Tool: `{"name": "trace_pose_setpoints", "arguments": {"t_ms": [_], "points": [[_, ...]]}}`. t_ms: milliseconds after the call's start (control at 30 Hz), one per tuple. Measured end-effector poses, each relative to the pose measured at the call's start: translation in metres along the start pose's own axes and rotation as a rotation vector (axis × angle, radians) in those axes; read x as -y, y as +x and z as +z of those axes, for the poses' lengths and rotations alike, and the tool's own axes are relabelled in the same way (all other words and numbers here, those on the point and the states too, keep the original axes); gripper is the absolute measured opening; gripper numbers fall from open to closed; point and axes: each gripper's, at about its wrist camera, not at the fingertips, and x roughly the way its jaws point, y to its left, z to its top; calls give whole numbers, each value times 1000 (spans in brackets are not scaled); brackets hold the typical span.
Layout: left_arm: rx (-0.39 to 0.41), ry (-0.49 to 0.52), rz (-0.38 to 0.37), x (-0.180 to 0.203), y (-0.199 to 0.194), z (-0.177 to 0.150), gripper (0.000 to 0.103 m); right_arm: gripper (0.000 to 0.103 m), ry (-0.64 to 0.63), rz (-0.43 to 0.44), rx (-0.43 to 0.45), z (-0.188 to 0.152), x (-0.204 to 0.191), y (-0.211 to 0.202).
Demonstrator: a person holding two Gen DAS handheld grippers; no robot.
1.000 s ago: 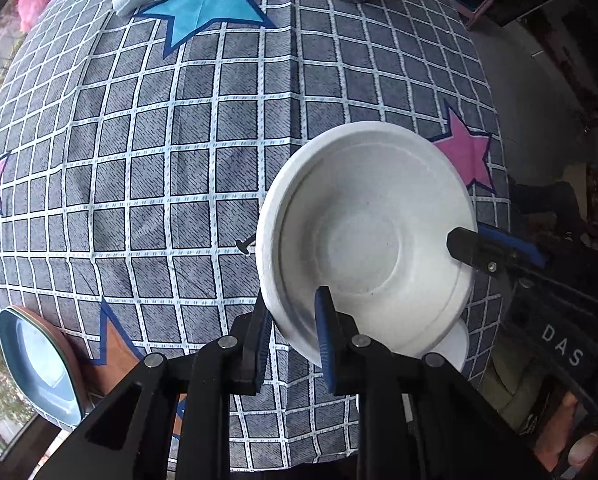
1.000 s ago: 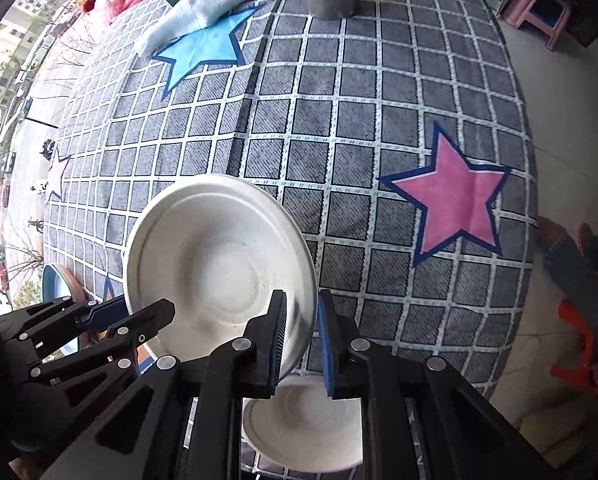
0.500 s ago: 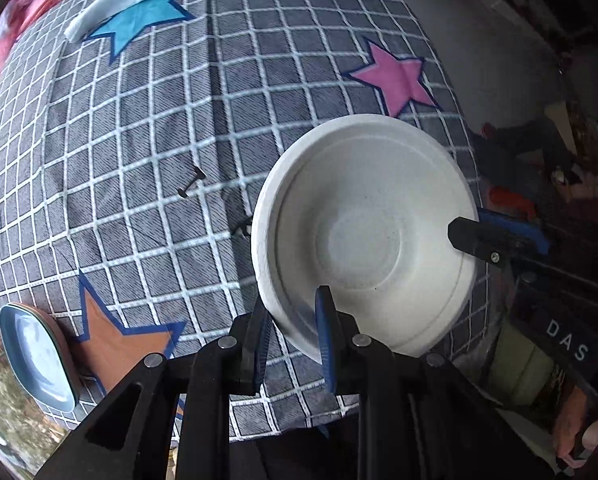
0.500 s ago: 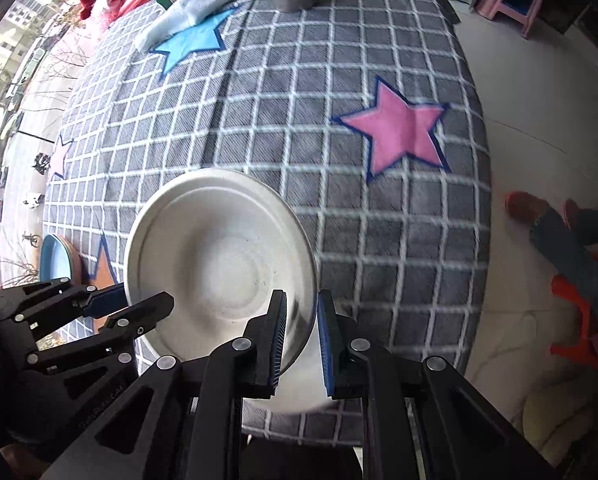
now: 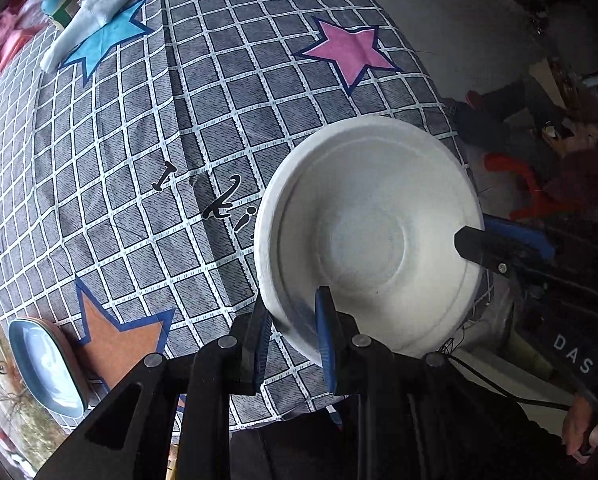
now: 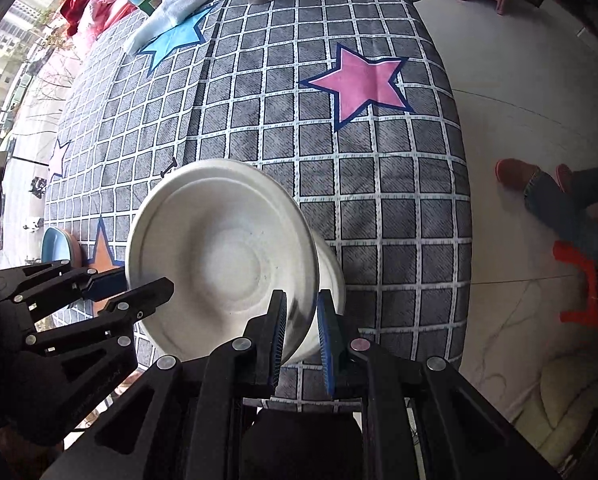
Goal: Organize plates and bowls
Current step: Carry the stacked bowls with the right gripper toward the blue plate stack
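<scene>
White bowl [image 5: 371, 236]: pinched at opposite rim edges by left gripper [image 5: 293, 340] and right gripper [image 6: 301, 332], held above checked tablecloth [image 5: 219, 92]. Blue plates [image 5: 43, 364]: stacked at table edge. Bowl unplaced; task looks partway.

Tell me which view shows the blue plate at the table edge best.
Left wrist view: the blue plate shows its whole inside, stacked on a brown one near the orange star. In the right wrist view, it is smaller and partly cut off by the left hand-held gripper.
</scene>
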Motion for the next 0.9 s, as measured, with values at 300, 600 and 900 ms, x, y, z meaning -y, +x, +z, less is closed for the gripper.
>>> {"name": "trace_pose_setpoints", "arguments": {"t_ms": [300, 600, 900], "points": [[-9, 41, -3, 5, 2, -17, 24, 17, 3, -8, -34, -20, -3, 6], [-15, 49, -6, 6, 7, -20, 24, 17, 19, -24, -38, -24, -3, 11], [-17, -3, 26, -6, 16, -13, 55, 18, 84, -28, -40, -14, 20, 14]]}}
